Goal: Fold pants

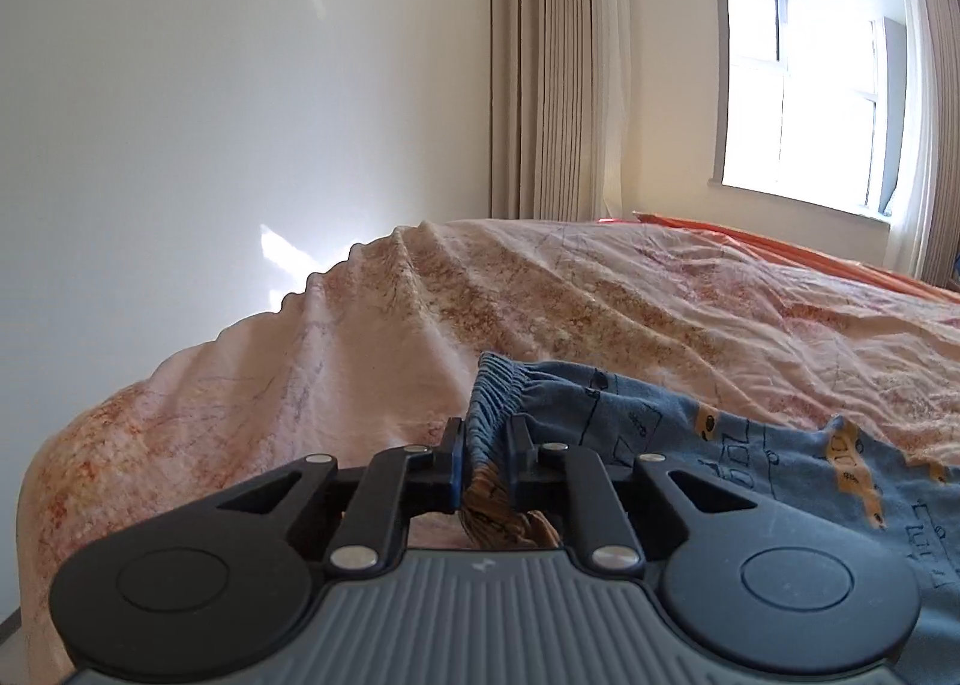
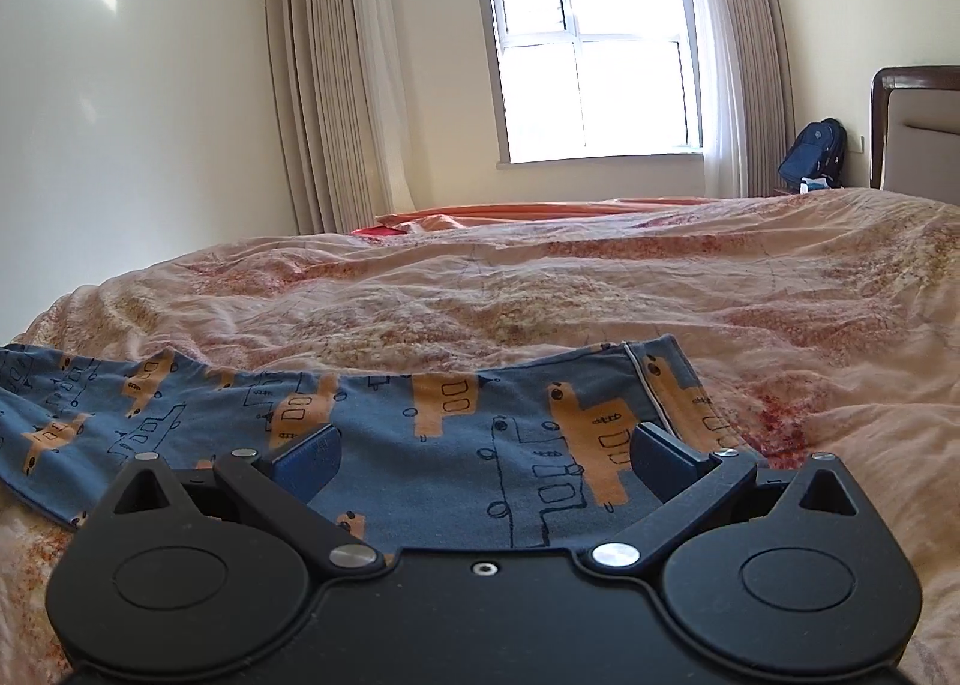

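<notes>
- Left wrist view: the left gripper [image 1: 486, 448] pinches the gathered waistband of the blue pants [image 1: 750, 463], which trail right across the pink bedspread [image 1: 600, 295].
- Right wrist view: the right gripper [image 2: 483, 454] hangs spread wide over the pants [image 2: 456, 445], which lie flat on the near bedspread [image 2: 540, 283].

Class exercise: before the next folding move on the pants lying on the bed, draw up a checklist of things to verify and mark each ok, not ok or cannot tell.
1. Left gripper clamped on gathered waistband of the blue cotton pants with orange print: ok.
2. Right gripper open over the pants: ok.
3. Right gripper holding fabric: not ok.
4. Pants resting on the pink patterned bedspread: ok.
5. Pants lying flat, unwrinkled: not ok.
6. Both legs aligned: cannot tell.
</notes>
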A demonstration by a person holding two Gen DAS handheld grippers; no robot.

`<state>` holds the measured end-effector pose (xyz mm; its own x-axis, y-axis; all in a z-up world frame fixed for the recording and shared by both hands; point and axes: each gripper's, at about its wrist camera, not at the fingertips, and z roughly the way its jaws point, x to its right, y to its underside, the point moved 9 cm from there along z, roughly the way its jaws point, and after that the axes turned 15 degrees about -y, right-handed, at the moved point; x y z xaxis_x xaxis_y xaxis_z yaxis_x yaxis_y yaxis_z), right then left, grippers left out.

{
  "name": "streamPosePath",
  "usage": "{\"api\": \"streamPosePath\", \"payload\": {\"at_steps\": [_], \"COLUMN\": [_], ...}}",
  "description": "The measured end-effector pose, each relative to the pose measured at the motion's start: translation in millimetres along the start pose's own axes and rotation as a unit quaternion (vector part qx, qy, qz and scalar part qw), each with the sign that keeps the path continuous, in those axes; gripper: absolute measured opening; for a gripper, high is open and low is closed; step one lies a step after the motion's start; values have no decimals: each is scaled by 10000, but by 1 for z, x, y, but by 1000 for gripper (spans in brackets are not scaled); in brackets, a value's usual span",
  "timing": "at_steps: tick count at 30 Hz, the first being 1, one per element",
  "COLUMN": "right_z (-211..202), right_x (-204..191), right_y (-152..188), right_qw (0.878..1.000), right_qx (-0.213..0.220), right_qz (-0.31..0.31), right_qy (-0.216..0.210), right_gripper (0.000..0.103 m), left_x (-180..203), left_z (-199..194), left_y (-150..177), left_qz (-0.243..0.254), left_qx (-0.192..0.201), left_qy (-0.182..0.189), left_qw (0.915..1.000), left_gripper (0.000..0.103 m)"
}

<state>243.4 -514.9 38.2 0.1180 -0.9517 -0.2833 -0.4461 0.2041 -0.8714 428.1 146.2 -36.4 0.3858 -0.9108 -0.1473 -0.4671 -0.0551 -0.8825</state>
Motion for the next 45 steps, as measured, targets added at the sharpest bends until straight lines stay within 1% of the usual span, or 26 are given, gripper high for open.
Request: {"api": "streamPosePath", "payload": {"at_steps": [3,4,5,6,7,8,12,13,14,16,18,20,21,22,23,25,27,28,30,32,33,35,37,39,43,45], "right_z": [0,-3,-5,-7,-10,-12,-21,-22,-23,-21,-18,-14,-12,-10,-8,-6,-5,-5,-5,-7,-8,-7,-6,-5,-5,-5], "right_x": [11,16,21,27,36,42,74,79,84,90,94,97,99,101,105,113,120,124,129,135,135,132,130,132,132,132], "right_y": [8,9,11,13,16,18,32,34,36,38,37,35,34,32,32,32,34,36,40,45,46,47,47,47,48,49], "right_qw": [9993,9989,9984,9977,9963,9950,9852,9830,9800,9767,9763,9757,9755,9749,9740,9718,9692,9679,9658,9609,9599,9640,9668,9660,9653,9655], "right_qx": [-105,-83,-60,-44,-37,-31,111,151,212,288,314,369,388,418,435,505,579,616,668,859,938,967,937,948,965,954], "right_qz": [347,457,554,666,850,990,1709,1831,1975,2110,2123,2139,2143,2165,2210,2302,2391,2435,2484,2604,2611,2431,2313,2344,2371,2365], "right_qy": [-81,-105,-112,-109,-100,-99,-55,-82,-145,-265,-281,-298,-301,-301,-266,-116,43,133,333,382,396,485,552,532,515,523], "right_gripper": [102,102,102,102,102,102,102,102,102,103,102,102,102,102,98,89,71,65,37,31,30,29,29,29,30,30], "left_x": [10,11,14,17,21,24,54,66,82,120,160,208,227,241,259,278,287,287,282,272,269,261,259,261,264,264], "left_z": [8,7,5,2,-2,-6,-20,-25,-30,-39,-47,-55,-58,-59,-58,-56,-46,-41,-28,-10,-4,10,16,12,-7,-18], "left_y": [15,18,19,20,19,17,5,2,1,1,8,20,26,30,35,40,42,42,43,41,41,40,39,37,30,27], "left_qz": [219,282,321,315,219,118,107,125,163,289,519,855,1036,1189,1386,1564,1558,1485,1268,907,776,467,365,469,713,707], "left_qx": [-172,-150,-111,-85,-25,53,278,352,393,414,352,300,305,312,335,375,269,182,-43,-340,-448,-684,-758,-695,-359,-317], "left_qy": [-56,-142,-177,-172,-178,-168,-86,19,204,714,1219,1763,1934,2002,2017,1975,1947,1915,1844,1814,1841,1981,2020,1954,1689,1694], "left_qw": [9996,9994,9993,9993,9996,9998,9995,9993,9989,9962,9906,9802,9752,9720,9690,9670,9680,9700,9746,9786,9788,9767,9758,9771,9824,9825], "left_gripper": [18,26,55,73,98,102,102,102,102,102,102,102,102,102,102,102,102,102,102,102,102,102,102,102,102,103]}}
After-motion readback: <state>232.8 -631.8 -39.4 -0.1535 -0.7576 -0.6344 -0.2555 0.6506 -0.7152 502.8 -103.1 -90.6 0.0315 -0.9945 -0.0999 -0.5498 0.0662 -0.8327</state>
